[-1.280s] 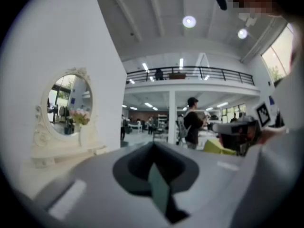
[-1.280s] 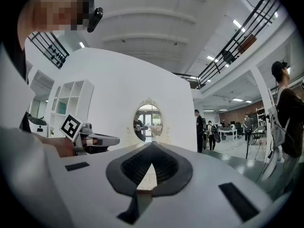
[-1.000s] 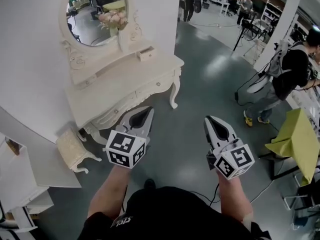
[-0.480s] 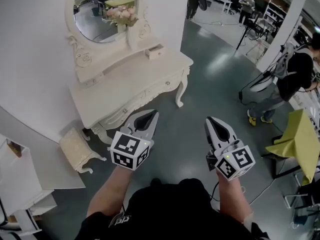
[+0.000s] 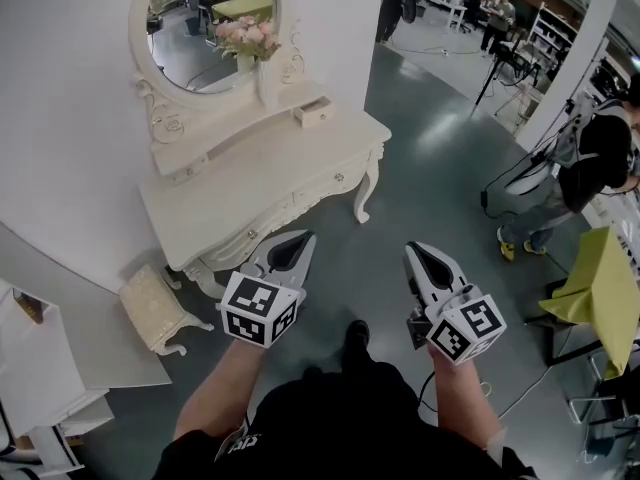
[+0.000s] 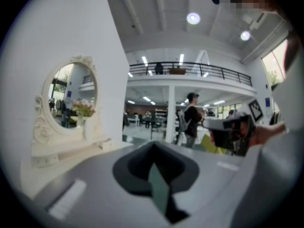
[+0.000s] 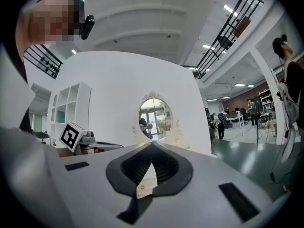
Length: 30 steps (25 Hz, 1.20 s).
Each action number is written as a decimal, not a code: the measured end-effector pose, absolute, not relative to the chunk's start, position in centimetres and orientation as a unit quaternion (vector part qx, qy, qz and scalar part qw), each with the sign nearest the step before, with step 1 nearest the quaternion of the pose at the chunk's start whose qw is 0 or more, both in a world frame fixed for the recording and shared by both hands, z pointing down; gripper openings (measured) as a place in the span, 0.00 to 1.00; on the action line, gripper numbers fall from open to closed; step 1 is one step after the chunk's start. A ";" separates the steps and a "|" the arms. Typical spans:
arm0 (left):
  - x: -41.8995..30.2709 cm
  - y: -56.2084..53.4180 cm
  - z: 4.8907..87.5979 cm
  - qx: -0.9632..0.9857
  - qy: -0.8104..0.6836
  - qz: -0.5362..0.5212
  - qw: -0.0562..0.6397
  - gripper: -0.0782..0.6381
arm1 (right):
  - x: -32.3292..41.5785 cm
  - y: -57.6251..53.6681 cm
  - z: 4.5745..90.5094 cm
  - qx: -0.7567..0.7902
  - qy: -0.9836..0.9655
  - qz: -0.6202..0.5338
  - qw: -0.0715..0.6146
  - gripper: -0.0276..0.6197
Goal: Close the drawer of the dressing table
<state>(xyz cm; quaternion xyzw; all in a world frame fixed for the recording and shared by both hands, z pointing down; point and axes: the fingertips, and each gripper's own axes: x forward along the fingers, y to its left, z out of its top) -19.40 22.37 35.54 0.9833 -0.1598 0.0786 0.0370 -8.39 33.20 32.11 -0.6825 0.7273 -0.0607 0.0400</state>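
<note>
The small drawer [image 5: 313,113] stands pulled out on the upper tier of the desk [image 5: 230,193], right of the mirror [image 5: 205,28] — ahead of both tools and well apart from them. The left hand-held gripper [image 5: 298,238] and the right hand-held gripper [image 5: 416,252] both have jaws together, holding nothing. The left looks nearer — the drawer would push in toward the wall.

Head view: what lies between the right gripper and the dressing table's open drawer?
Head view: bare grey floor, then the dressing table's own top, separates the right gripper from the small open drawer.
</note>
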 end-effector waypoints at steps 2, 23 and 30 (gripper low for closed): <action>-18.3 21.5 36.0 0.983 -0.160 0.084 0.037 0.12 | -7.3 32.2 32.6 -0.679 0.730 -0.067 0.046 0.03; 0.6 8.7 38.6 0.968 -0.208 0.124 0.068 0.12 | 10.9 17.9 36.4 -0.612 0.778 -0.128 0.052 0.03; 5.0 7.5 38.0 0.967 -0.212 0.124 0.066 0.12 | 14.3 16.5 36.6 -0.599 0.787 -0.137 0.056 0.03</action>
